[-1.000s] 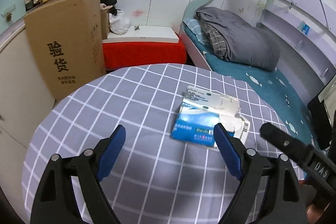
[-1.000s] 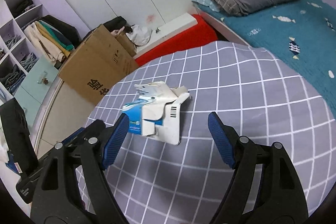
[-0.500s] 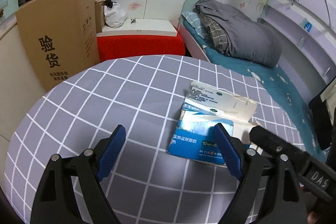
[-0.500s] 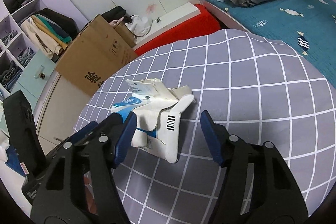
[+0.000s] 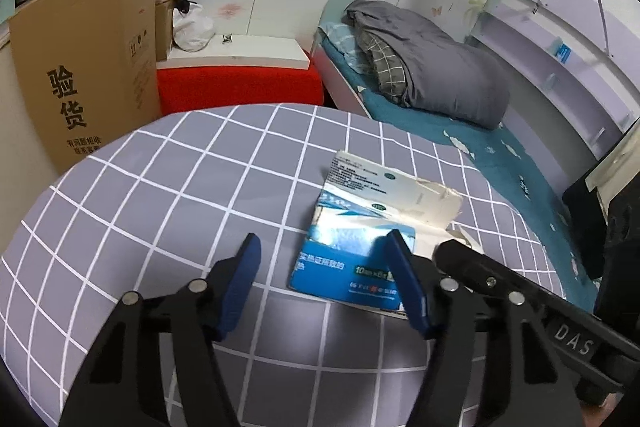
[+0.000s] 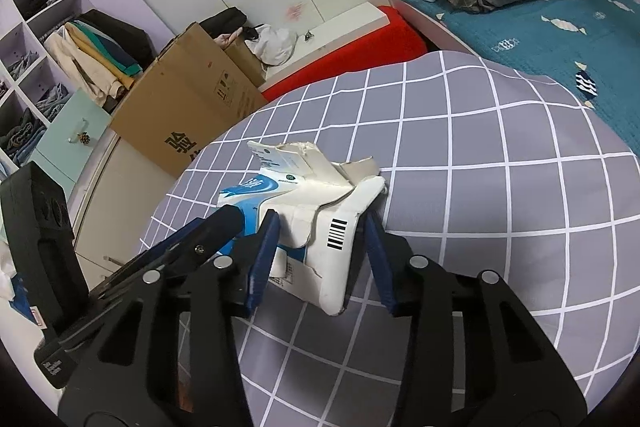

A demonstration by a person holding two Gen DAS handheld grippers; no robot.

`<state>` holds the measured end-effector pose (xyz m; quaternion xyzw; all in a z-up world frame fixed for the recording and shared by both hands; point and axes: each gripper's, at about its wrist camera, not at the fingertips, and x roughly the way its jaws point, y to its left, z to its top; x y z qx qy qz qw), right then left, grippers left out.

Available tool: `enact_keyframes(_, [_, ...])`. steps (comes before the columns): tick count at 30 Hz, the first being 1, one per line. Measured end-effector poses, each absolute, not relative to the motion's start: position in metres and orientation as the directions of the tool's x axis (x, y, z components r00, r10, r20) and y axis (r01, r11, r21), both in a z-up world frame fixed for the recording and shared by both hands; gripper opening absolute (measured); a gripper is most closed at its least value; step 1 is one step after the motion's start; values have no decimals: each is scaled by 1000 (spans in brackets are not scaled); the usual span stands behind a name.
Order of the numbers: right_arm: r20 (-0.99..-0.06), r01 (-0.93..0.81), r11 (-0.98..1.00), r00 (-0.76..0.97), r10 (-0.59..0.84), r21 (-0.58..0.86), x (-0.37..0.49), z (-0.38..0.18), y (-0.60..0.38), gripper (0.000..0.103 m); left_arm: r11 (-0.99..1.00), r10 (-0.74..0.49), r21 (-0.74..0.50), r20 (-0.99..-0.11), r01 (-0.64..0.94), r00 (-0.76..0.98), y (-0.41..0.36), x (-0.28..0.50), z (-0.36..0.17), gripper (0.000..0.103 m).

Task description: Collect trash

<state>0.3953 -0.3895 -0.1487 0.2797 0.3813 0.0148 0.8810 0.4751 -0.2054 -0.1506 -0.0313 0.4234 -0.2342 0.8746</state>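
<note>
- Carton (image 5: pixel 362 227), torn, white and blue, lies flattened on the grey checked cloth (image 5: pixel 168 195), a little toward 3 o'clock of the cloth's middle in the left wrist view.
- In the right wrist view the carton (image 6: pixel 320 211) sits at centre, its white barcode flap pointing toward 6 o'clock, the blue printed face toward 9 o'clock.
- The right gripper (image 6: pixel 320 239) straddles that barcode flap; its jaws have just been closing, with the flap between them. The 3 o'clock pad seems to touch the flap's edge, the 9 o'clock pad sits just beside the torn card; whether they press on it I cannot tell.
- The left gripper (image 5: pixel 324 259) has also just been closing. Its 3 o'clock finger lies over the carton's blue face, its 9 o'clock finger over bare cloth well clear of the carton; the jaws are released, nothing clamped.
- In the left wrist view the right gripper's black arm enters from 4 o'clock, just beside the carton's torn end.
- A cardboard box (image 5: pixel 88 83) stands at 10 o'clock beyond the cloth.
- A red bench (image 5: pixel 240 87) with a white top is at 12 o'clock.
- A bed (image 5: pixel 480 143) with a grey quilt (image 5: pixel 436 71) lies toward 2 o'clock.
</note>
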Motion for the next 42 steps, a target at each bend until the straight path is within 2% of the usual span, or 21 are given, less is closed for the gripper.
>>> enact_keyframes(2, [-663, 186, 843, 708, 241, 504, 396, -148, -387, 42, 889, -436, -255, -726, 381, 531, -206, 475, -151, 63])
enact_keyframes(3, [-662, 182, 842, 708, 246, 508, 397, -148, -388, 37, 888, -438, -259, -725, 380, 531, -206, 475, -151, 59])
enact_keyframes(6, [-660, 169, 846, 707, 254, 506, 397, -147, -385, 36, 871, -468, -274, -717, 408, 517, -209, 470, -148, 42])
enact_keyframes(11, [-659, 164, 849, 708, 254, 503, 396, -145, -384, 36, 876, -457, -259, -718, 407, 526, -210, 466, -148, 40])
enact_keyframes(15, [-648, 151, 846, 714, 264, 511, 393, -140, -384, 35, 881, -455, -270, -706, 389, 542, -203, 462, -142, 29])
enact_keyframes(19, [-632, 112, 871, 733, 253, 479, 385, -126, -370, 36, 880, -461, -272, -690, 390, 559, -190, 450, -131, 28])
enact_keyframes(24, [-610, 68, 858, 732, 303, 509, 378, -114, -352, 36, 881, -467, -287, -660, 376, 589, -161, 429, -111, 28])
enact_keyframes(37, [-554, -150, 856, 704, 444, 495, 351, -51, -218, 35, 886, -457, -351, -552, 303, 697, -17, 354, -58, 28])
enact_keyframes(42, [-562, -218, 846, 664, 494, 486, 348, -46, -141, 26, 905, -405, -361, -561, 226, 722, 43, 334, -61, 26])
